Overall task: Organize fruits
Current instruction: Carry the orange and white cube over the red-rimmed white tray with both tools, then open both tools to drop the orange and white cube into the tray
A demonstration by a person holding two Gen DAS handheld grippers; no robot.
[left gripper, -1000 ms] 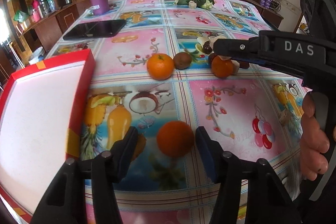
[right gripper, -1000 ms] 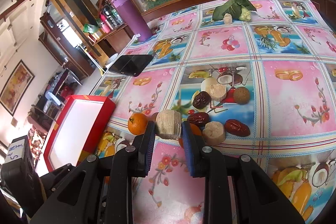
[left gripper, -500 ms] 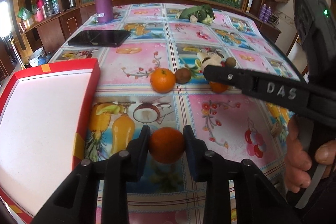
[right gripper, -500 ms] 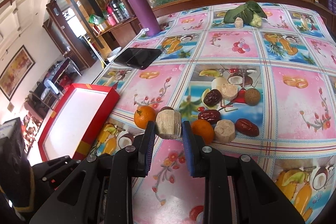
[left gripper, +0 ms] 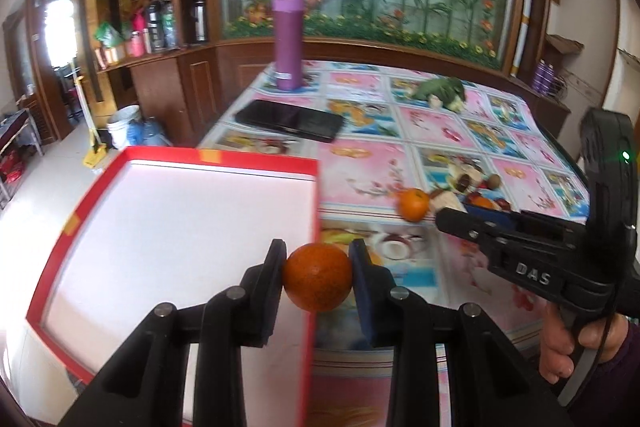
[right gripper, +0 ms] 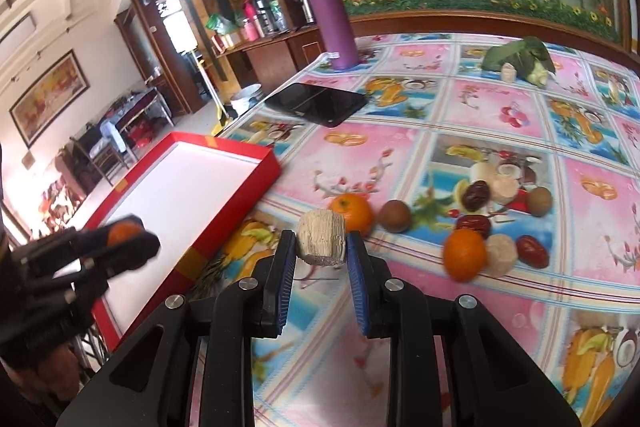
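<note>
While L gripper (left gripper: 318,277) clamps orange (left gripper: 318,277) over empty red tray (left gripper: 180,163), R gripper (right gripper: 321,245) clamps beige chunk (right gripper: 321,241); most fruit left on counter (right gripper: 440,315), center-right.

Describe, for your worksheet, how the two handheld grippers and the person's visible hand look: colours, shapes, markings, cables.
Both grippers are black plastic with silver pivot screws. The right gripper has ribbed blue pads on its jaws. Seen from the left gripper, its body bears white "DAS" lettering, a green indicator light and a thin black cable. The bare hand shows a dark purple sleeve.
</note>
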